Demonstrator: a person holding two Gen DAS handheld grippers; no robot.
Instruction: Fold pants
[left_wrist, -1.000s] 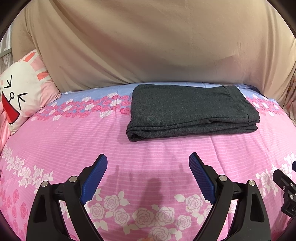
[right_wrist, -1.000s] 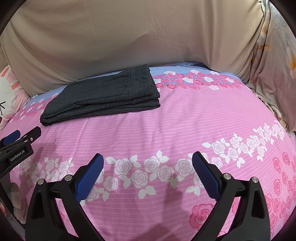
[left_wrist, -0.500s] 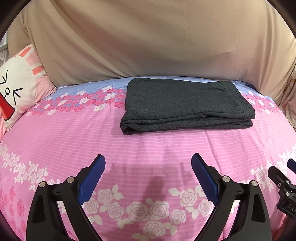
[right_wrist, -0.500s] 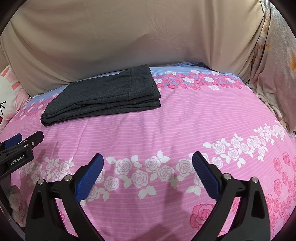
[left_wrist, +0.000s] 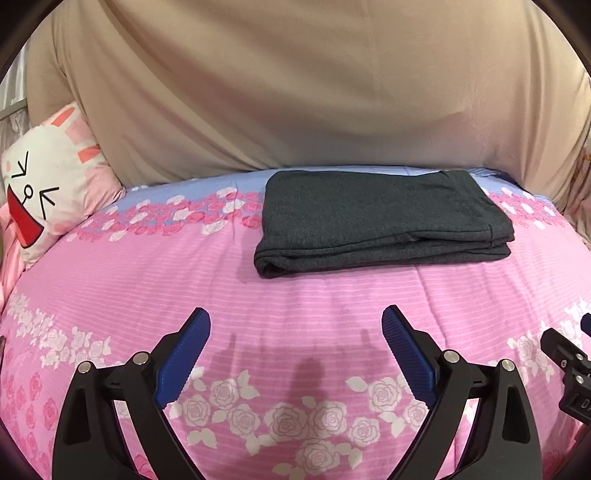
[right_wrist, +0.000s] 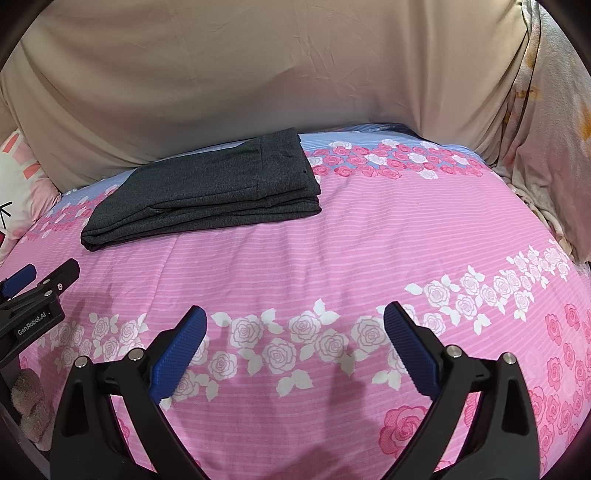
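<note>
Folded dark grey pants (left_wrist: 384, 221) lie on a pink rose-print bedspread (left_wrist: 147, 280), both grippers empty and well short of them.

Left wrist view: the left gripper (left_wrist: 295, 343) has its blue fingers (left_wrist: 183, 360) spread wide over the bedspread, nothing between them; the pants lie beyond, a flat stack before the beige sheet (left_wrist: 295, 92), with a rabbit-face pillow (left_wrist: 48, 192) far to the pants' left. Right wrist view: the right gripper (right_wrist: 295, 343) also has its fingers wide and empty; the pants (right_wrist: 207, 192) lie ahead and to the left, and the left gripper (right_wrist: 37, 291) shows at the edge, nearer than the pants.
</note>
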